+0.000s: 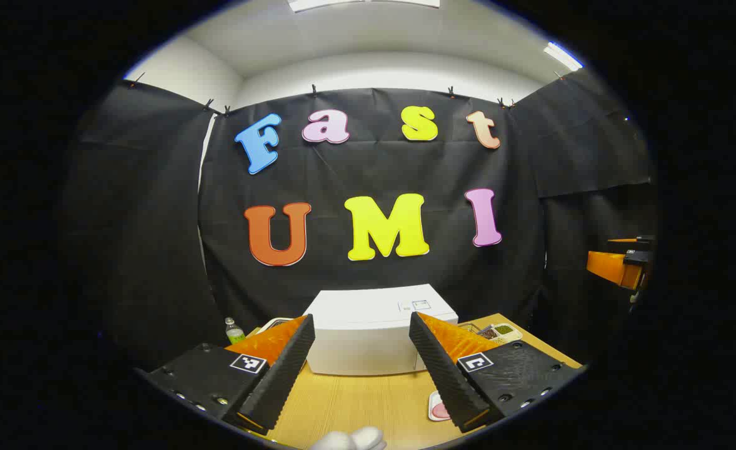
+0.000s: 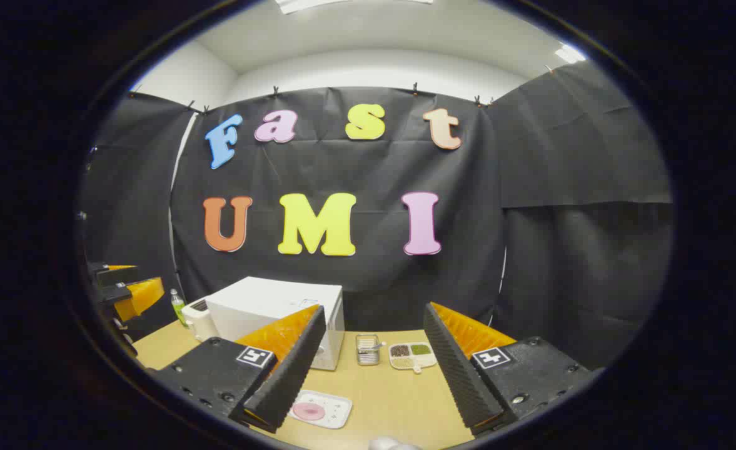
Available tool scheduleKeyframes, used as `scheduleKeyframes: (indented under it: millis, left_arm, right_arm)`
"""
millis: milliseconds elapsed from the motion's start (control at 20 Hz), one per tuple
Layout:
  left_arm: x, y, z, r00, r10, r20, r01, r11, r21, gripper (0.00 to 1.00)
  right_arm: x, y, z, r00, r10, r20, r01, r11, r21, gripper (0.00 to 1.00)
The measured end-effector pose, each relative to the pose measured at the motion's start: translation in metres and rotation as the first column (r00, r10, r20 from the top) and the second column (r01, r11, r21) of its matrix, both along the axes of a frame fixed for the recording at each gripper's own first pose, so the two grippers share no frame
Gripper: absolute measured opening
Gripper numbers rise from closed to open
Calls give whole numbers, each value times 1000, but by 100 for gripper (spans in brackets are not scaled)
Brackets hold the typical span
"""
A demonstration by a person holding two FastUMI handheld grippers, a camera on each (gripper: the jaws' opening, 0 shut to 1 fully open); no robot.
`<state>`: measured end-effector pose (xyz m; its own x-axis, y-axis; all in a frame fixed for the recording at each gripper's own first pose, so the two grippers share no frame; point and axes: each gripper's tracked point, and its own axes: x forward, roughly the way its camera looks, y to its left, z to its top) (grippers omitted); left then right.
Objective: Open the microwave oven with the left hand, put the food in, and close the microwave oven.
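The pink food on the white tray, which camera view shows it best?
The right gripper view: the tray lies whole on the table with the pink food in plain sight. The left gripper view catches just an edge of it beside that gripper's finger.

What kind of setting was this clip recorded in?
Probably a staged recording booth, not a real kitchen: black cloth hangs clipped as walls around a wooden table holding a white microwave oven, closed, and a small tray of food.
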<state>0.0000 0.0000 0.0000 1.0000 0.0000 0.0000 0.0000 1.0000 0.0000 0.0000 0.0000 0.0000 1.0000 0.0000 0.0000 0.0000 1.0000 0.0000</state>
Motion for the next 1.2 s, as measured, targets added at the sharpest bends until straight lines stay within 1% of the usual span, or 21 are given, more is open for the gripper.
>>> scheduleKeyframes:
  millis: [250,300,350,650,800,1000,1200]
  left_arm:
    - [12,1,-10,1000,3,-14,-3,1000,4,95]
    - [14,0,-14,1000,2,-18,-1,1000,6,95]
    - [17,-1,-17,1000,-3,-18,3,1000,6,95]
    - [33,-8,-34,999,-13,-33,13,1000,15,95]
    - [43,-12,-41,1000,-19,-20,19,1000,9,95]
    - [64,-31,-60,999,-34,-12,34,999,-8,95]
    - [93,-65,-86,997,-79,-20,78,997,-16,95]
  right_arm:
    - [2,-2,1,1000,-1,-9,1,1000,0,100]
    - [3,-2,2,1000,1,-9,-1,1000,1,96]
    - [3,-4,5,1000,-2,-5,2,1000,0,100]
    - [4,-6,11,1000,-6,4,6,1000,-8,100]
    - [3,-6,10,1000,-3,-2,3,1000,-25,100]
    - [1,-10,16,1000,-10,-2,10,1000,-19,100]
    - [0,-19,18,999,-31,-18,30,999,-32,100]
